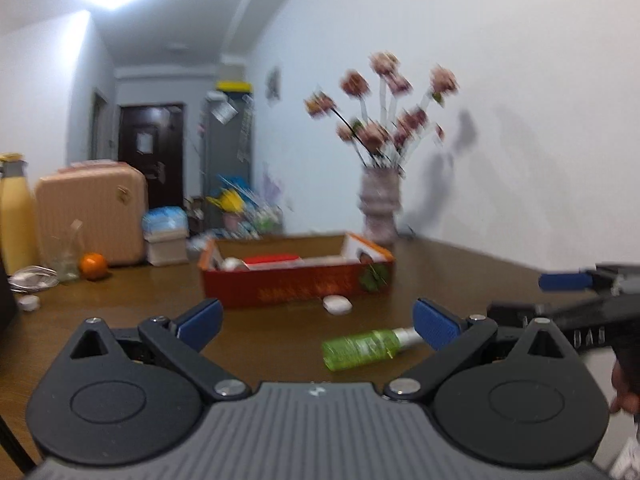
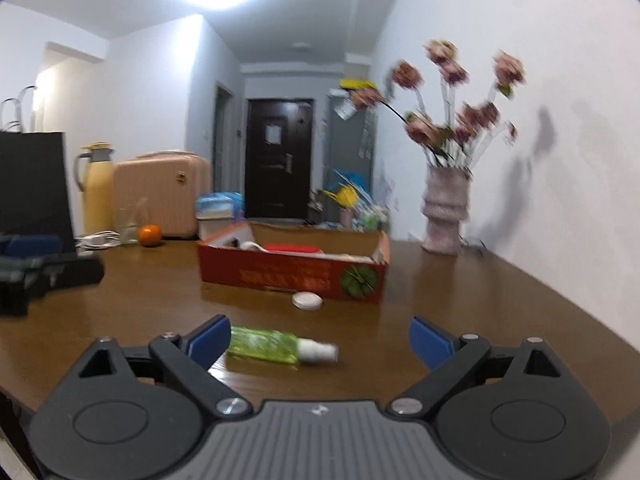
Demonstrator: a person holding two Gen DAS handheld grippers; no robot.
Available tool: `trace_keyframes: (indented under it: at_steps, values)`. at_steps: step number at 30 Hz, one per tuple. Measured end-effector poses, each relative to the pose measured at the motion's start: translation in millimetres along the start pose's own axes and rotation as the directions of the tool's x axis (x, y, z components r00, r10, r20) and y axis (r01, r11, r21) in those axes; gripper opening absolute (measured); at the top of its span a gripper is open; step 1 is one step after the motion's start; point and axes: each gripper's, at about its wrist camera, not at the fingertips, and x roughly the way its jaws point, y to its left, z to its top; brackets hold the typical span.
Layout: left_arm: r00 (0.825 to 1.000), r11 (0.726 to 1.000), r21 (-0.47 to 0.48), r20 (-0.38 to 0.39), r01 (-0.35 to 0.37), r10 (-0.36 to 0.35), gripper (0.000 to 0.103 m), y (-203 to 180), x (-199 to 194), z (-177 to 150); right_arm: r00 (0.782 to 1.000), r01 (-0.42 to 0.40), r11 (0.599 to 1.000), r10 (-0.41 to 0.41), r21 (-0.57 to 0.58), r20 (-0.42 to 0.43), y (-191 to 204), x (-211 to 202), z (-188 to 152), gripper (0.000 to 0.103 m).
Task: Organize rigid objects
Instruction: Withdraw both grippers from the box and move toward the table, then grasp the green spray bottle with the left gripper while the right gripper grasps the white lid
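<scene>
Approaching the lying green plastic spray bottle (image 2: 266,345), the right gripper (image 2: 319,340) gapes wide; next it must straddle it toward eleven o'clock. The left gripper (image 1: 318,320) gapes wide, empty.

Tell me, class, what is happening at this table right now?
A person holds two grippers over a brown table, tidying loose items. Both the left gripper and the right gripper are open and empty. A green bottle lies on its side in front of them, and a small white disc sits against a red cardboard box that already holds a few things.
</scene>
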Motion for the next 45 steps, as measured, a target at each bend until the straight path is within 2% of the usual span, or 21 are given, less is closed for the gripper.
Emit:
trace_keyframes:
  at_steps: [3, 7, 10, 12, 16, 19, 21, 23, 24, 25, 27, 29, 33, 35, 37, 38, 40, 41, 43, 45]
  values:
    - [0.998, 0.998, 0.037, -0.046, 0.054, -0.052, 0.103, -7.1, 22.1, -8.6, 1.000, 0.022, 0.998, -0.021, 0.055, -0.022, -13.4, 7.0, -5.2, 0.096]
    - [0.988, 0.989, 0.101, -0.123, 0.108, -0.095, 0.103, -15.7, 66.2, -16.4, 0.997, 0.036, 0.997, -0.031, 0.070, -0.064, -23.9, 25.9, -15.3, 0.096]
    - [0.981, 0.986, 0.137, -0.182, 0.091, -0.066, 0.102, -19.2, 104.4, -15.2, 0.995, 0.031, 0.996, -0.023, 0.085, -0.094, -32.2, 41.5, -22.2, 0.096]
    - [0.973, 0.982, 0.152, -0.218, 0.112, -0.077, 0.100, -19.6, 129.9, -13.3, 0.994, 0.034, 0.995, -0.024, 0.099, -0.105, -38.7, 50.7, -25.8, 0.096]
    - [0.944, 0.963, 0.191, -0.304, 0.193, -0.129, 0.097, -22.2, 175.1, -13.2, 0.992, 0.052, 0.987, -0.034, 0.150, -0.125, -56.9, 72.8, -30.9, 0.096]
    - [0.900, 0.939, 0.182, -0.383, 0.293, -0.207, 0.095, -24.0, 208.2, -18.6, 0.989, 0.074, 0.981, -0.049, 0.179, -0.138, -69.0, 89.3, -34.6, 0.095]
    - [0.859, 0.934, 0.144, -0.459, 0.326, -0.228, 0.067, -23.2, 230.5, -26.5, 0.986, 0.088, 0.977, -0.059, 0.192, -0.154, -76.3, 100.9, -36.2, 0.094]
    - [0.846, 0.934, 0.076, -0.455, 0.348, -0.278, 0.033, -14.1, 238.6, -25.7, 0.985, 0.095, 0.974, -0.063, 0.204, -0.161, -82.8, 110.5, -35.9, 0.093]
    - [0.845, 0.940, 0.067, -0.463, 0.335, -0.268, 0.032, -9.6, 240.5, -23.1, 0.985, 0.099, 0.973, -0.066, 0.207, -0.160, -85.4, 114.6, -34.5, 0.093]
    - [0.847, 0.945, 0.048, -0.459, 0.323, -0.266, 0.031, -3.3, 240.4, -21.0, 0.985, 0.102, 0.973, -0.069, 0.207, -0.159, -87.7, 119.8, -32.3, 0.093]
    - [0.868, 0.949, 0.011, -0.407, 0.315, -0.283, 0.031, 13.7, 234.9, -18.7, 0.985, 0.098, 0.973, -0.065, 0.207, -0.157, -89.8, 130.6, -26.0, 0.093]
    - [0.888, 0.959, -0.021, -0.374, 0.282, -0.269, 0.031, 31.3, 231.8, -13.9, 0.987, 0.066, 0.977, -0.034, 0.203, -0.159, -88.8, 146.7, -15.0, 0.089]
    - [0.938, 0.987, -0.068, -0.307, 0.146, -0.160, 0.031, 76.5, 229.4, -3.8, 0.984, -0.066, 0.990, 0.085, 0.123, -0.157, -63.7, 194.9, 16.9, 0.089]
    - [0.956, 0.993, -0.081, -0.276, 0.084, -0.103, 0.031, 95.0, 228.4, 1.8, 0.969, -0.156, 0.984, 0.169, 0.083, -0.182, -45.9, 229.9, 29.2, 0.082]
    - [0.965, 0.993, -0.110, -0.254, 0.044, -0.071, 0.031, 111.9, 224.8, 6.9, 0.940, -0.203, 0.975, 0.219, 0.086, -0.262, -31.7, 268.6, 36.0, 0.062]
    - [0.968, 0.992, -0.127, -0.245, 0.028, -0.059, 0.031, 119.0, 224.3, 7.7, 0.920, -0.217, 0.972, 0.236, 0.094, -0.312, -24.9, 288.0, 36.8, 0.057]
    - [0.971, 0.988, -0.155, -0.232, 0.018, -0.055, 0.031, 128.9, 217.1, 10.4, 0.905, -0.209, 0.974, 0.226, 0.084, -0.361, -13.2, 312.7, 34.4, 0.051]
    - [0.972, 0.986, -0.168, -0.228, 0.015, -0.054, 0.031, 130.3, 217.1, 10.7, 0.903, -0.189, 0.979, 0.204, 0.077, -0.378, -7.9, 321.5, 32.7, 0.045]
    - [0.973, 0.985, -0.170, -0.224, 0.009, -0.048, 0.031, 131.0, 211.0, 11.3, 0.925, -0.138, 0.990, 0.130, 0.004, -0.357, 3.1, 326.1, 29.4, 0.039]
    - [0.975, 0.988, -0.157, -0.216, 0.011, -0.045, 0.031, 126.8, 208.7, 11.5, 0.933, -0.120, 0.993, 0.107, -0.017, -0.344, 8.2, 325.1, 27.7, 0.039]
